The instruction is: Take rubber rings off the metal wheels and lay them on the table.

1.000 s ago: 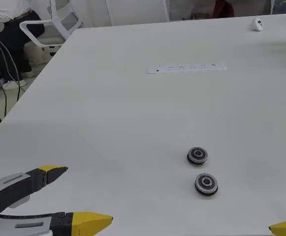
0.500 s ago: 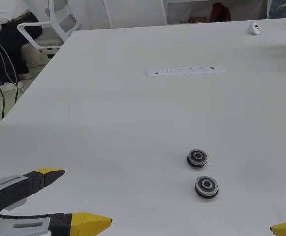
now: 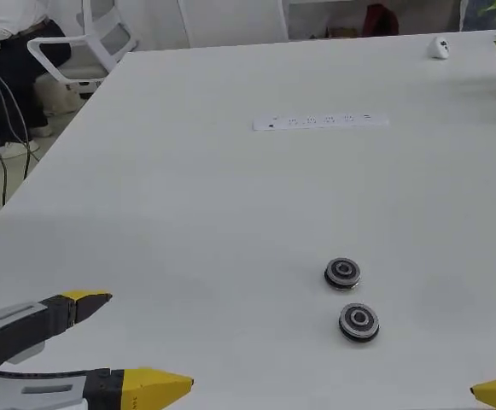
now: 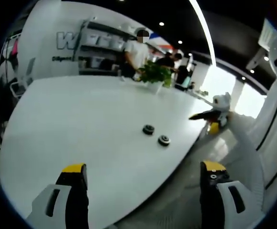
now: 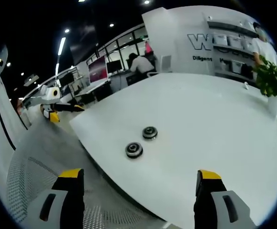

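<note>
Approach not yet begun: both grippers empty, both wheels flat on the table
The white table [image 3: 230, 188] carries a power strip [image 3: 320, 121] far back. The left gripper [image 3: 143, 340] hangs at the near left edge with its jaws spread wide and empty, well apart from the work, and the right gripper [image 5: 138, 174] is just as wide in its own view (in the head view one yellow tip pokes in at the lower right corner). The far wheel [image 3: 342, 273] and the near wheel [image 3: 358, 322] lie flat, near each other, right of centre, each with its dark rubber ring [image 3: 358, 337] on. I judge it best to narrow one gripper and pin the near wheel's metal hub, then bring the other in low to catch only the ring's outer lip and peel it off
</note>
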The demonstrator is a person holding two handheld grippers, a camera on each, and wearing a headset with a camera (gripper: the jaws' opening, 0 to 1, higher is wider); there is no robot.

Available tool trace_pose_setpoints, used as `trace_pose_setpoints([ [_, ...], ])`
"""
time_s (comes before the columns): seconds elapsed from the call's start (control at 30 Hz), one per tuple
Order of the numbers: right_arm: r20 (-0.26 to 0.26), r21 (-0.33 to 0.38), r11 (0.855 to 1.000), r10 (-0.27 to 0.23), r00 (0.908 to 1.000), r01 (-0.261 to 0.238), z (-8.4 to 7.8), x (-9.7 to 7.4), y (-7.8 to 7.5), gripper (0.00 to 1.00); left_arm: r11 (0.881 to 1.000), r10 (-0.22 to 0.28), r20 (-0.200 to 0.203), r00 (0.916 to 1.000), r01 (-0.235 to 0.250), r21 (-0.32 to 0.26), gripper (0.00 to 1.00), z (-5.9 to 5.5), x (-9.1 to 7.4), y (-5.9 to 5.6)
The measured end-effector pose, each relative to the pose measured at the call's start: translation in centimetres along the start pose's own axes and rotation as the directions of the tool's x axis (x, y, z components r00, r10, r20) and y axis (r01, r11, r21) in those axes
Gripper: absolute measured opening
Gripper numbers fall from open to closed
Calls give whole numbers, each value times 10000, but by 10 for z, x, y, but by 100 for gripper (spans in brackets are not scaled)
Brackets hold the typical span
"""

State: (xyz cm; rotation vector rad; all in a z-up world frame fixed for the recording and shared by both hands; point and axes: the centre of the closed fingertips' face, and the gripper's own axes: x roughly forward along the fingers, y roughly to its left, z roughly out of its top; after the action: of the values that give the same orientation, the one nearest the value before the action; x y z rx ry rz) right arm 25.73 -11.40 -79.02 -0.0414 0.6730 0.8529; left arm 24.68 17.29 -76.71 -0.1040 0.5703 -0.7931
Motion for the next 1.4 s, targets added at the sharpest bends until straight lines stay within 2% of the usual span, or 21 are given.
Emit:
trace_pose_setpoints([
  [0.27,50,-16,10000,85,10000,-85,3,-1,4,96,10000,8,-50,10000,-8,28,100,0,-1,3],
  [0.43,-317,-149,9998,-168,9994,163,-3,-2,0,95,10000,-42,-14,10000,42,8,100,-2,-1,4],
  [0.53,-5,-118,9996,-240,9997,240,2,-4,0,94,9999,-105,-76,9999,105,53,100,-3,-1,3],
  [0.6,-91,25,9995,-309,9995,309,0,-4,-2,93,9999,-133,-100,9999,134,84,100,-4,-1,3],
  [0.7,-216,-207,9986,-496,9985,491,-1,-4,-4,93,9998,-177,-106,9998,179,127,100,-4,-2,4],
  [0.87,-186,-121,9984,-549,9983,546,-1,-5,-5,93,9996,-183,-205,9996,187,220,100,-5,-3,4],
  [1.0,-109,-137,9979,-633,9979,632,0,-5,-6,92,9991,-240,-225,9995,247,330,100,-8,-11,2],
  [1.1,93,-30,9973,-734,9973,735,2,-6,-7,92,9991,-334,14,9994,334,259,96,-5,-19,4],
  [1.17,159,-41,9974,-724,9973,724,3,-7,-8,92,9995,-222,111,9997,219,224,97,-2,-22,5],
  [1.4,222,-219,9985,-506,9985,510,3,-3,-11,92,9993,19,112,9999,-24,376,98,2,-23,3],
])
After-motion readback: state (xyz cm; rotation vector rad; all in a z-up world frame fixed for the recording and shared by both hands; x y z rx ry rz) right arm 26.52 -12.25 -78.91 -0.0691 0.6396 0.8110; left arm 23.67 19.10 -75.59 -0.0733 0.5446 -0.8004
